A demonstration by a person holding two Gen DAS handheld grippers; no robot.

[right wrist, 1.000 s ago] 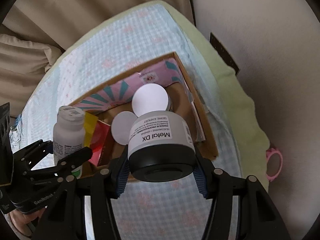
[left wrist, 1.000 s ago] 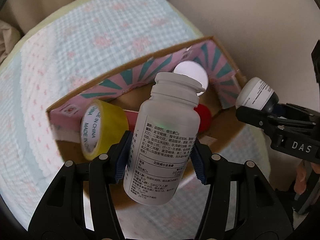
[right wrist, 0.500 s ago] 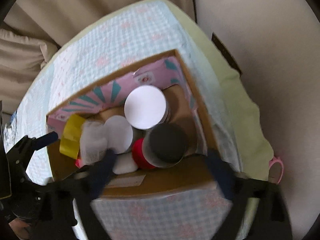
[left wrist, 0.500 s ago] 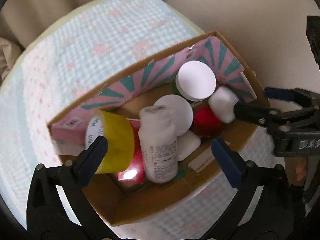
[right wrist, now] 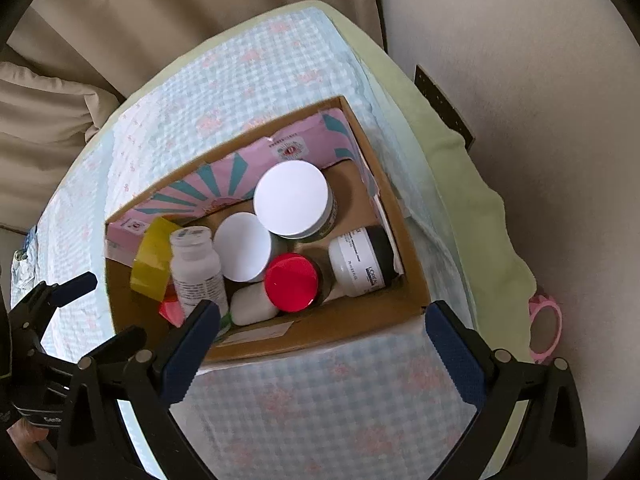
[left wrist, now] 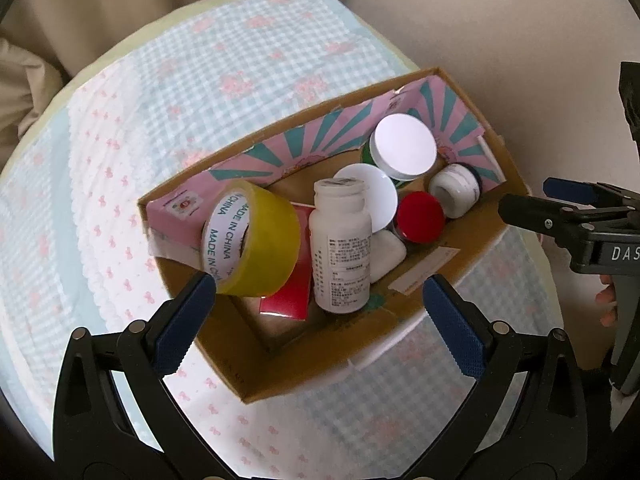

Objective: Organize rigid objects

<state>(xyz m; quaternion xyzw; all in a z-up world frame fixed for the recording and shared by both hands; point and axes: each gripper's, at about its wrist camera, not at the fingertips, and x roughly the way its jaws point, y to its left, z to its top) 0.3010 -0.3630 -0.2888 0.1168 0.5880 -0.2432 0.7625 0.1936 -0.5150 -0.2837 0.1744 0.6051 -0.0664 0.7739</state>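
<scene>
Both claws, left gripper (left wrist: 318,318) and right gripper (right wrist: 320,344), are gaping wide and gripping nothing above one cardboard box (left wrist: 472,258). Sitting inside are one white bottle (left wrist: 340,248), one yellow tape roll (left wrist: 256,240), two white-lidded jars (right wrist: 290,198), one red-lidded jar (right wrist: 292,282) and one black-capped tub (right wrist: 360,262).

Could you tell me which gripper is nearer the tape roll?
Left. The left gripper hangs open with one finger's tip right beside the tape roll; the right gripper is open farther along the box, by the jars.
</scene>
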